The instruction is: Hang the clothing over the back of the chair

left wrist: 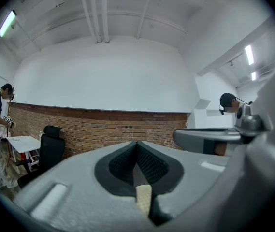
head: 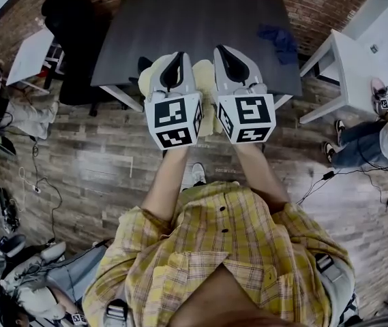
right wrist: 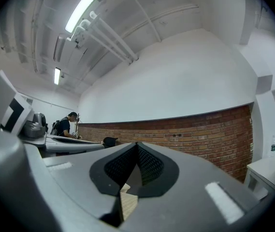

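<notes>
Both grippers are raised side by side in front of me. A pale yellow garment (head: pixel 208 107) hangs bunched between and under them. My left gripper (head: pixel 173 70) is shut on a cream strip of that fabric (left wrist: pixel 143 198), pinched at the jaw base. My right gripper (head: pixel 232 64) is likewise shut on a fold of it (right wrist: pixel 127 203). A black office chair (head: pixel 78 43) stands at the dark table's (head: pixel 200 26) left end, well left of the grippers; it also appears as the chair (left wrist: pixel 50 150) by the brick wall. Most of the garment is hidden behind the marker cubes.
A blue cloth (head: pixel 279 42) lies on the dark table's right part. White tables stand at the left (head: pixel 28 54) and right (head: pixel 357 58). People stand or sit at both sides. Cables (head: pixel 40 182) run over the wood floor.
</notes>
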Demonstrator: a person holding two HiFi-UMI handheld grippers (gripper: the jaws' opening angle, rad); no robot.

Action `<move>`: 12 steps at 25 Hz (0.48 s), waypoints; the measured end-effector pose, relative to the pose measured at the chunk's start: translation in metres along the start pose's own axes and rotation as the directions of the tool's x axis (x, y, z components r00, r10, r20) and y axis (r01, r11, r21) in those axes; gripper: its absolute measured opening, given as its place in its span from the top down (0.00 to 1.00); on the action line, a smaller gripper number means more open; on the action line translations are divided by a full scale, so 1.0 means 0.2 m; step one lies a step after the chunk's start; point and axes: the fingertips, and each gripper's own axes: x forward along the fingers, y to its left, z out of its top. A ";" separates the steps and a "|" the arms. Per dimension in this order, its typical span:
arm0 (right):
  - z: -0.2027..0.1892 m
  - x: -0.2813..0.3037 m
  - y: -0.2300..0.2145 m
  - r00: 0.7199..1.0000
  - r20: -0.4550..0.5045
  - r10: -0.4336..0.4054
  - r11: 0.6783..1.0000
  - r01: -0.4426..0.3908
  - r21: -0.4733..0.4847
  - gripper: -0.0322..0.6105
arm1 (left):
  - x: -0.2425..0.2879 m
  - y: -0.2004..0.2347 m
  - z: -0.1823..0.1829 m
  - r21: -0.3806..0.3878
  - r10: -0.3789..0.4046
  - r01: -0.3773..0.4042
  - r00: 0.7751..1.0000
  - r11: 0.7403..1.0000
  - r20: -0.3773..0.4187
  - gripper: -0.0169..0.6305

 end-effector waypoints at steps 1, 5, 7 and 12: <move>0.00 -0.02 0.01 1.000 0.001 0.003 1.000 -0.003 0.000 0.96 | -0.02 -0.01 0.00 0.000 0.000 0.000 1.000 1.000 0.000 0.97; -0.02 -0.08 0.02 1.000 -0.001 0.019 1.000 -0.019 -0.005 0.96 | -0.07 -0.05 -0.01 -0.004 0.002 -0.002 1.000 1.000 0.015 0.97; -0.03 -0.11 0.02 1.000 -0.004 0.027 1.000 -0.027 -0.001 0.96 | -0.09 -0.07 -0.02 -0.007 0.003 -0.003 1.000 1.000 0.016 0.97; -0.06 -0.17 0.04 0.999 -0.004 0.041 0.999 -0.041 0.004 0.96 | -0.15 -0.11 -0.07 0.004 0.007 -0.007 1.000 1.000 0.000 0.97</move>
